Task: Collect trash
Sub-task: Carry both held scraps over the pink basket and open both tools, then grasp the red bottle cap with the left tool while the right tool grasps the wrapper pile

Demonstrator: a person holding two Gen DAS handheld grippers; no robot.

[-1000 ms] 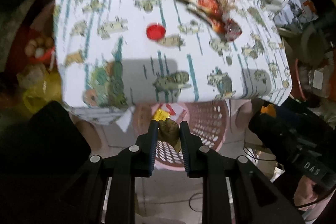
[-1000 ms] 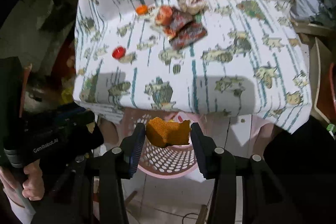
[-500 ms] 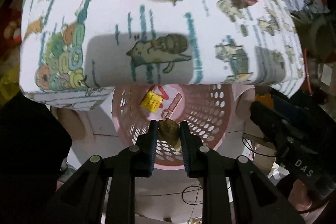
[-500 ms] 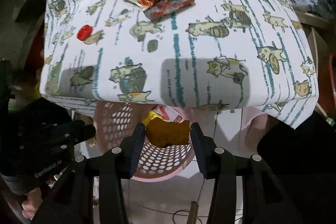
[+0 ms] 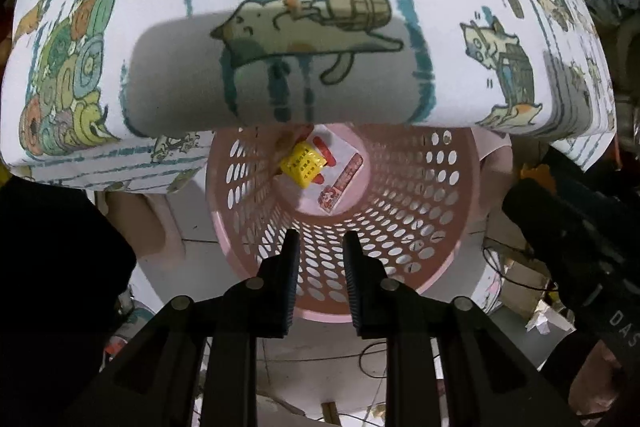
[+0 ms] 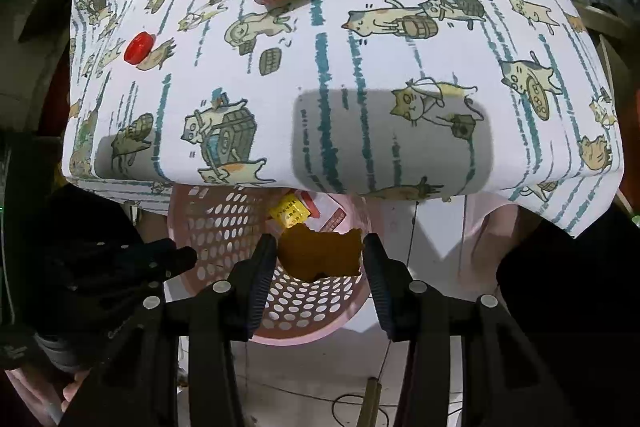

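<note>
Hovering over the basket [image 5: 400, 227]
Left gripper [image 5: 319, 247] is opening, empty; right gripper [image 6: 319, 255] holds an orange scrap [image 6: 320, 254].

Cluttered home room, cat-print tablecloth [image 6: 360, 75], pink laundry-style basket [image 5: 400, 227], tiled floor [image 5: 320, 359]

The left hand-held gripper [image 5: 318, 247] has opened, its brown scrap gone from between the jaws
</note>
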